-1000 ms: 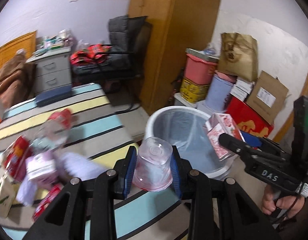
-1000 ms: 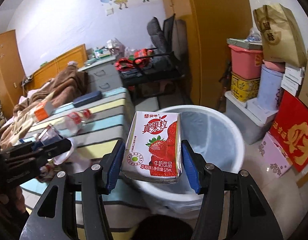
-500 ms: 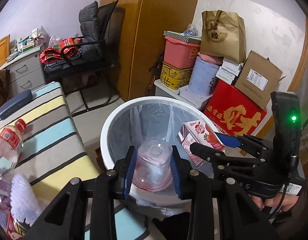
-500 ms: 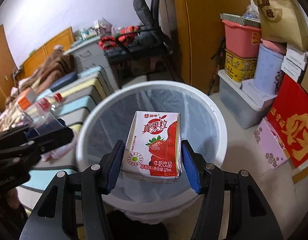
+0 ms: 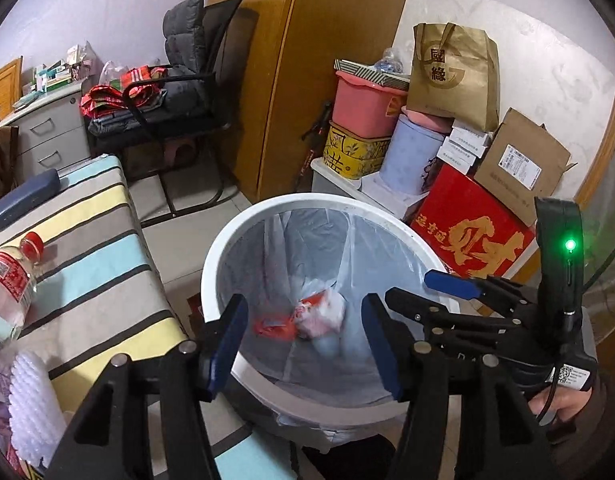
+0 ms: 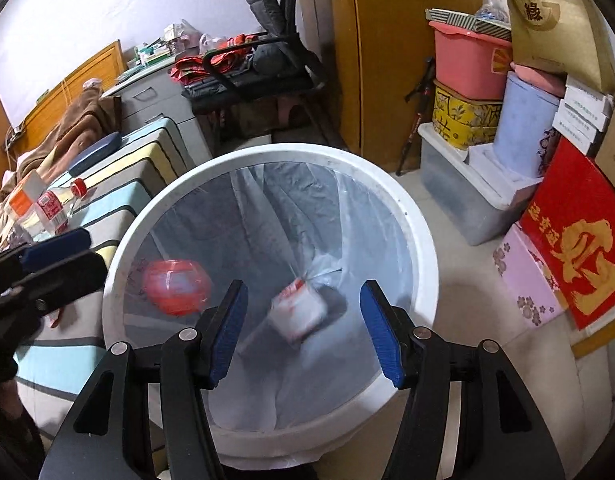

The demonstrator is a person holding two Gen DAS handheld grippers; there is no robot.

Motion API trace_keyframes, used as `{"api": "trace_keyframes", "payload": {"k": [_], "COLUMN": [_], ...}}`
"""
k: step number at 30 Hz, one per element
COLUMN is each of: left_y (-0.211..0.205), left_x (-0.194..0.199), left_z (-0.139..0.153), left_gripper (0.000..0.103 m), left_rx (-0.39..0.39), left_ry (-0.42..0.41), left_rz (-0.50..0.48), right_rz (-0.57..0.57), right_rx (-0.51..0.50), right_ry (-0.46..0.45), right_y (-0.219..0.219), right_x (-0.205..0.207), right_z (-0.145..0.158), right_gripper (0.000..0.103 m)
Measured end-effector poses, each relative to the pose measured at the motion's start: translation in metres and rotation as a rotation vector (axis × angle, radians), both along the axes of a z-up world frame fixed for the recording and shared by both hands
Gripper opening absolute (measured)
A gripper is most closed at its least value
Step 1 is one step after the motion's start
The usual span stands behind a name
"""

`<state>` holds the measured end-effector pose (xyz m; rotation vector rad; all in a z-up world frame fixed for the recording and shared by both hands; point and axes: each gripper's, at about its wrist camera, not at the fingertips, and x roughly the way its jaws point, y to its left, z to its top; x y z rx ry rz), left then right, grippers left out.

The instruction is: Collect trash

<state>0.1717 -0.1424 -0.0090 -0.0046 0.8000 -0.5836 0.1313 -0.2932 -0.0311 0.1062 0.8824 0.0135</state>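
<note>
Right below both grippers sits the white bin [image 6: 421,240], lined with a clear bag, so anything let go drops straight in. Left gripper [image 5: 305,338] has its jaws opening with nothing between them, and the cup [image 6: 175,286] shows as a red blur inside the bin. Right gripper [image 6: 303,332] is opening too, and the milk carton [image 6: 297,312] is blurred beneath its jaws. Ahead of them, a red box [image 5: 467,236] has big gold characters, and a brown paper bag [image 5: 453,70] reads 國緣. More trash, like a red-labelled bottle [image 5: 9,284], waits on the striped table [image 5: 103,256] off to the left.
</note>
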Motion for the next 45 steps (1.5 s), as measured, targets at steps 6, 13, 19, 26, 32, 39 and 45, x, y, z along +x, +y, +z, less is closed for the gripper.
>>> {"api": "trace_keyframes", "payload": {"k": [6,13,19,26,32,39,45], "left_y": [0.014,0.042,0.075,0.125,0.166,0.202,0.215], "left_x": [-0.010,-0.034,-0.055,-0.075,-0.088,-0.095,-0.089], "left_z": [0.008,0.021,0.032,0.032,0.021,0.001,-0.012], "left_gripper": [0.061,0.061,0.063,0.064,0.066,0.067,0.072], "left_rx": [0.015,0.020,0.040,0.043,0.061,0.081,0.083], "left_ry": [-0.027,-0.080,-0.134,-0.144,-0.127,-0.081,-0.049], "left_rz": [0.034,0.081,0.157,0.250,0.305,0.355,0.339], "right_rz": [-0.009,0.024,0.078,0.160,0.255,0.345,0.419], "right_rx": [0.024,0.033,0.049,0.079,0.078,0.102,0.109], "right_ry": [-0.043,-0.107,-0.156,-0.182,-0.187,-0.172,-0.150], "right_y": [0.003,0.021,0.044,0.074,0.105,0.137,0.164], "right_x": [-0.007,-0.020,-0.029,-0.030,-0.028,-0.020,-0.014], "right_z": [0.011,0.026,0.036,0.040,0.040,0.037,0.034], "right_gripper": [0.061,0.061,0.061,0.061,0.061,0.061,0.061]}}
